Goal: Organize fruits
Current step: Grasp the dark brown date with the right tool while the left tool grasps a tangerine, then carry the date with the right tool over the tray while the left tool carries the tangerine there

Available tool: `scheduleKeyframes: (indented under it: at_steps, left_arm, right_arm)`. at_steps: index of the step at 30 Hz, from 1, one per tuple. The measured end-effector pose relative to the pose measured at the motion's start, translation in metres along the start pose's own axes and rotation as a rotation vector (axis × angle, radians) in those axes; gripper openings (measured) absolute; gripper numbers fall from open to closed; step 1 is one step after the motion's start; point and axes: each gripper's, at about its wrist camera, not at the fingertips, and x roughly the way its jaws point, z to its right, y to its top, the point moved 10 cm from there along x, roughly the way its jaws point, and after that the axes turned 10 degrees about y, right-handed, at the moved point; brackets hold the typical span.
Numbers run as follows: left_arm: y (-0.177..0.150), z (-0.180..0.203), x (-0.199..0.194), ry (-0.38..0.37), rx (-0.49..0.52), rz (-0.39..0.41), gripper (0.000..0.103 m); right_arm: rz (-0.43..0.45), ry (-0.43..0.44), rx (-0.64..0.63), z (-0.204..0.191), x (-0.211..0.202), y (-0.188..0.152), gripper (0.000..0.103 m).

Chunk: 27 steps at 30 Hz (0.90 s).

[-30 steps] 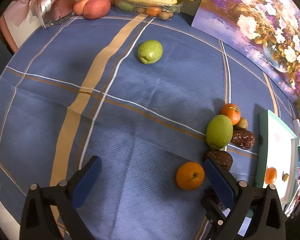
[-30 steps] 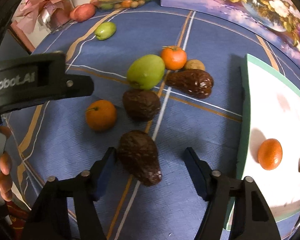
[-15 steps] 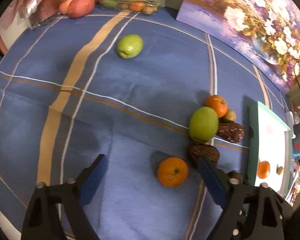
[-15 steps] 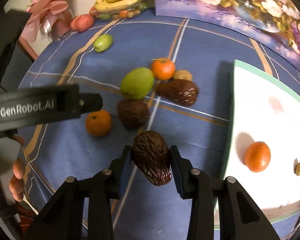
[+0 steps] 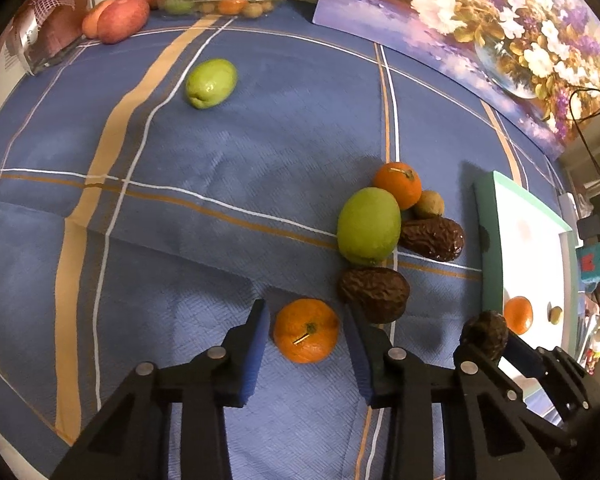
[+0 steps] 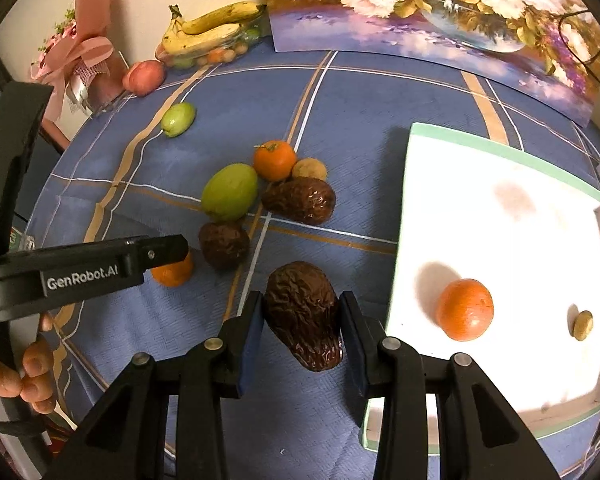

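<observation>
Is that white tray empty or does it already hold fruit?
Not empty. The tray holds an orange and a small brownish fruit near its right wall; the rest of its floor is bare.

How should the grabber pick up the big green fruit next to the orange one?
Grip the big green fruit across its narrow middle, coming from above. It lies on its side, egg-shaped. The orange fruit and wrinkled brown fruits crowd its far and right sides, so turn the fingers toward the gaps, probably.
</observation>
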Motion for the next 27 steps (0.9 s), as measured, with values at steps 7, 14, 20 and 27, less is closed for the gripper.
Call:
scheduleKeyframes:
  at_steps: [7, 14, 20, 27]
  left_arm:
    - [-0.002, 0.001, 0.000, 0.001, 0.017, 0.007, 0.034]
    - [0.008, 0.006, -0.024, -0.010, 0.014, 0.086, 0.033]
    - [0.012, 0.013, -0.046, -0.034, 0.028, 0.148, 0.033]
    - [0.008, 0.044, -0.063, -0.058, 0.094, 0.186, 0.033]
  right_arm:
    - [0.005, 0.002, -0.004, 0.001, -0.004, 0.000, 0.040]
    - [0.038, 0.006, -0.002, 0.002, -0.018, 0.004, 0.040]
    - [0.080, -0.005, 0.035, 0.015, -0.037, 0.007, 0.040]
    - [0.113, -0.036, 0.107, 0.048, -0.056, 0.009, 0.040]
